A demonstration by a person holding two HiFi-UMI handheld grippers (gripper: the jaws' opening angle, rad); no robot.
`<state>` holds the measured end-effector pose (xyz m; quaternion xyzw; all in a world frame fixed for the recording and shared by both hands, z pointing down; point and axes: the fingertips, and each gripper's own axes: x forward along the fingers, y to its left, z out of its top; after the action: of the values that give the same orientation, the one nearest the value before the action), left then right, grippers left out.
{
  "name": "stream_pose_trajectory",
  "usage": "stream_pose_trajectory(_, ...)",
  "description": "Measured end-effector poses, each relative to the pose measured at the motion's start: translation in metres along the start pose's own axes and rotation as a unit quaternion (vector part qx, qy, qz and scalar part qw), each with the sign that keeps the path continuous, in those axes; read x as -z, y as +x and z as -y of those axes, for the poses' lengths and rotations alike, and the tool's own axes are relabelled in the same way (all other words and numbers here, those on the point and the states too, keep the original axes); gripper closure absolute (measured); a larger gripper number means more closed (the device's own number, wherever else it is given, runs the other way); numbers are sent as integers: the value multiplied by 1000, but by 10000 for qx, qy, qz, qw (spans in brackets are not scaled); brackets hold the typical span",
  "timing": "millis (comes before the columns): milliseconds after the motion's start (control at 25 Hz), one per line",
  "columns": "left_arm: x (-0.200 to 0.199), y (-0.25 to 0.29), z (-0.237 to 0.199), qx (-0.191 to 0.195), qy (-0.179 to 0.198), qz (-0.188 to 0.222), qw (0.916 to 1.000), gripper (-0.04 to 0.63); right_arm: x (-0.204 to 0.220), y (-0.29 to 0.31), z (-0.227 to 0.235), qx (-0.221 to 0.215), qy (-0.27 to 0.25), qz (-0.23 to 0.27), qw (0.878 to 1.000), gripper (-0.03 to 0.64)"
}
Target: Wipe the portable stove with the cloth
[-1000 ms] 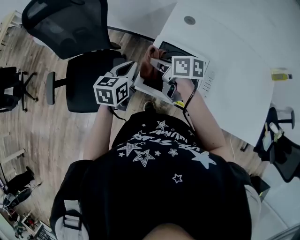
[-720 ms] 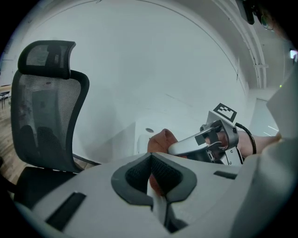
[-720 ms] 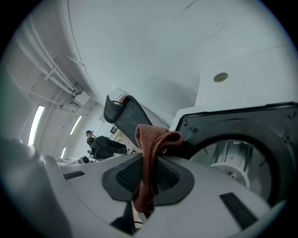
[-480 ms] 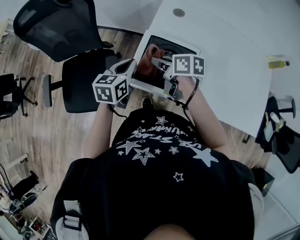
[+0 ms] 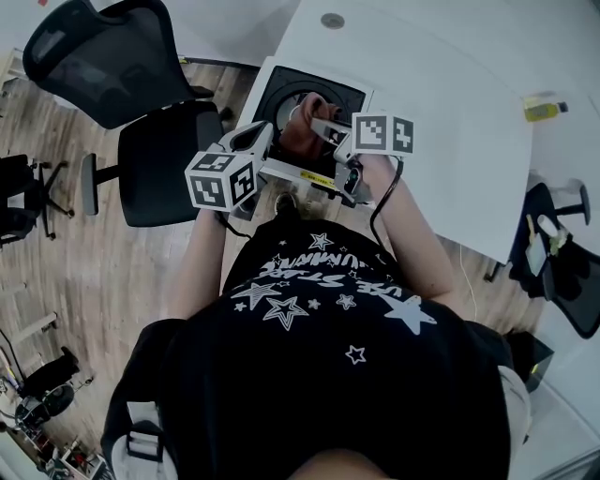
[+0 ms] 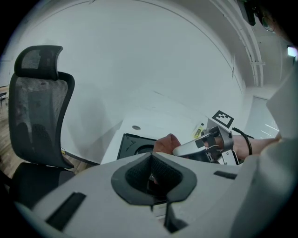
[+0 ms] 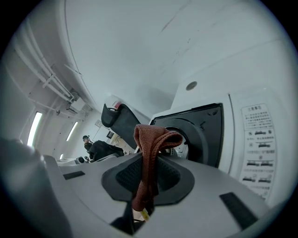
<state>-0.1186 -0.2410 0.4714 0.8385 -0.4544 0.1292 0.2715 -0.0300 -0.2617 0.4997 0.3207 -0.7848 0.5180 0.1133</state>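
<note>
The portable stove [image 5: 281, 89] has a white case and a black top with a round burner, and it sits at the near corner of the white table [image 5: 450, 112]. My right gripper [image 5: 323, 127] is shut on a brown cloth [image 5: 302, 133], which hangs over the stove's near edge. In the right gripper view the cloth [image 7: 150, 139] loops up out of the shut jaws of the right gripper [image 7: 148, 162], in front of the stove [image 7: 200, 130]. My left gripper [image 5: 258, 141] is just left of the stove, shut and holding nothing. The left gripper view shows the stove [image 6: 132, 144] and the cloth [image 6: 166, 142].
A black mesh office chair [image 5: 141, 94] stands on the wooden floor left of the table corner. A small yellow-green bottle [image 5: 544, 110] lies at the table's far right. A round grommet [image 5: 332, 21] is set in the tabletop beyond the stove.
More of the stove's black top now shows beyond the grippers. Both grippers keep close together at its near edge, and the right one still holds the cloth.
</note>
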Motion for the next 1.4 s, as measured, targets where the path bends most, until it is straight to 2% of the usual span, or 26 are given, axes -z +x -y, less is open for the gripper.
stream_pose_trajectory(600,9,18,59,118,181,-67,9997,588,3,-73,52,167,260,316,9990,561)
stream_pose_trajectory(1400,23,17,92,204,322,-122,9992,588,18,-135,95,473,529,771,9945,561)
